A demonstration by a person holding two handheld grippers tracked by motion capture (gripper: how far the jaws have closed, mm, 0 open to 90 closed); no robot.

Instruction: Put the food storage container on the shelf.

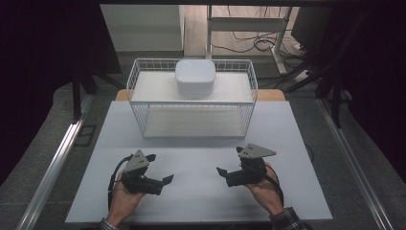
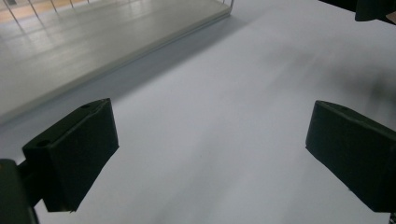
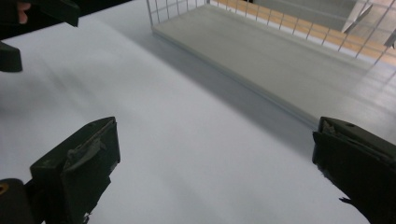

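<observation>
White bowl (image 1: 195,76) sits on top of wire rack (image 1: 139,86), untouched. Left gripper (image 1: 165,167) and right gripper (image 1: 230,162) both spread wide, empty, resting on table (image 1: 201,191). Nothing started, by the look of it.

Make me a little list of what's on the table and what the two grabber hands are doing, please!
table: white tabletop
rack: white wire rack with two shelves, at the far side of the table
bowl: white, rounded-square bowl on the top shelf
lower shelf: nothing on it
left gripper: held low over the near table, fingers wide apart, holding nothing
right gripper: same, fingers wide apart, holding nothing
grippers' aim: tips point toward each other
</observation>
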